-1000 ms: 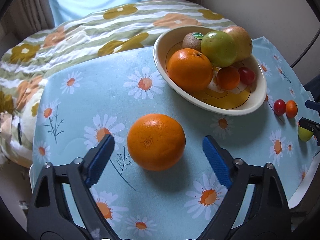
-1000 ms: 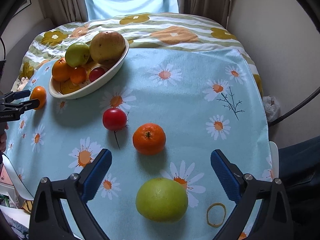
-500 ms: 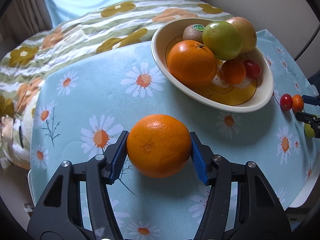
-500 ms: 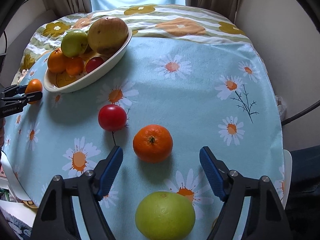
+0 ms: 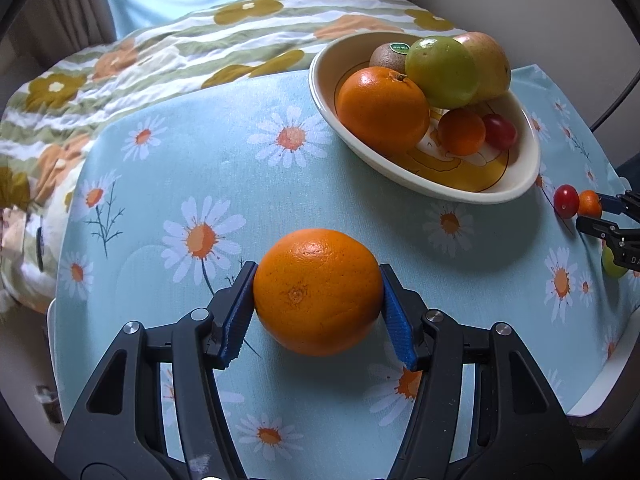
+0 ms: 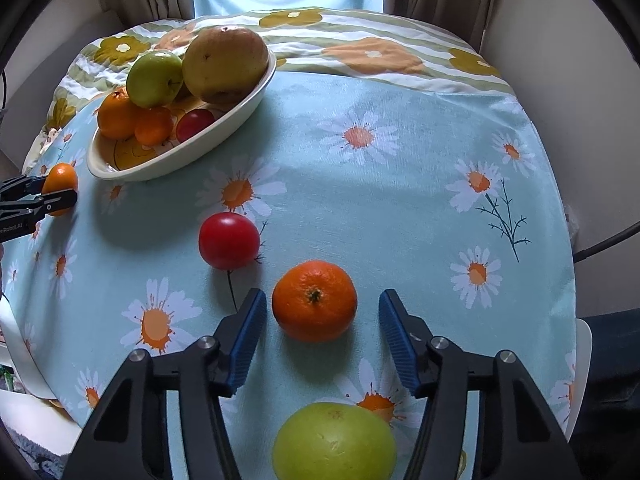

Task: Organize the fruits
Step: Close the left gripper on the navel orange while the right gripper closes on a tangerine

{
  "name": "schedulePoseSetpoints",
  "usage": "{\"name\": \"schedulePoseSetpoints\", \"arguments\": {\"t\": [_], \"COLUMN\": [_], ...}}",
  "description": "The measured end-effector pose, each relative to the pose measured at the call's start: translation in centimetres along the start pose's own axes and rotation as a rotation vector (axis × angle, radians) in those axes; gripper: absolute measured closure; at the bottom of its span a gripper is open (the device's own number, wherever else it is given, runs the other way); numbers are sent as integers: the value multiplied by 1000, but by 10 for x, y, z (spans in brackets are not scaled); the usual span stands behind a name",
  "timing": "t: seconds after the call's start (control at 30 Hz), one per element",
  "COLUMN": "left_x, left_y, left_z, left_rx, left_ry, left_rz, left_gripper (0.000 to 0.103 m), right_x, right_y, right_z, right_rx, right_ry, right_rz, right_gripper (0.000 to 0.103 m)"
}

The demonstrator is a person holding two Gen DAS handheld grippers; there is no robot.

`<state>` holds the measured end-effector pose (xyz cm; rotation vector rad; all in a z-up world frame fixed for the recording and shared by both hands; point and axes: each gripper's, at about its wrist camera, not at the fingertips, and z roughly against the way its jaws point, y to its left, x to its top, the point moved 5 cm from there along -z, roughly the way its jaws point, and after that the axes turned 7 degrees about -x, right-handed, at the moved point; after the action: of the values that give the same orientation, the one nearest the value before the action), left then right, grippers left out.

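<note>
My left gripper (image 5: 318,312) is shut on a large orange (image 5: 318,290), held just above the daisy tablecloth, near and left of the cream oval bowl (image 5: 516,188). The bowl holds an orange, a green apple, a kiwi, a yellow-red apple, a mandarin and a small tomato. My right gripper (image 6: 322,332) is open, its blue pads on either side of a mandarin (image 6: 315,300) without touching it. A red tomato (image 6: 229,240) lies to its left and a green citrus (image 6: 334,442) lies below between the gripper's arms. The bowl (image 6: 168,166) shows at the far left there.
The round table (image 6: 400,184) is covered by a light blue daisy cloth, with a flowered striped blanket (image 5: 180,52) behind it. A wall stands to the right. A cable (image 6: 608,240) hangs by the table's right edge. The left gripper (image 6: 38,200) shows at the far left.
My left gripper closed on the large orange and has lifted it slightly. My right gripper moved forward and narrowed, so its pads now flank the mandarin.
</note>
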<state>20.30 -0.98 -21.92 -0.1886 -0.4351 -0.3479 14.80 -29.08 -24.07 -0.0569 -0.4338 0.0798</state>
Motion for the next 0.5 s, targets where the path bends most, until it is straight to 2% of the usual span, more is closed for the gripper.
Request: {"name": "schedulePoseSetpoints", "arguments": {"t": [0.13, 0.5], "left_x": [-6, -13], "left_y": [-1, -8], "left_z": [3, 33], "left_rx": [5, 14], "left_ry": [1, -54], "left_rz": [11, 56], "left_gripper": [40, 40], "right_x": [1, 3], "right_y": [2, 8], "right_z": [2, 27], "right_rx": [13, 26], "right_ry": [-7, -63], "right_rz": [13, 50], "right_gripper": [67, 67]}}
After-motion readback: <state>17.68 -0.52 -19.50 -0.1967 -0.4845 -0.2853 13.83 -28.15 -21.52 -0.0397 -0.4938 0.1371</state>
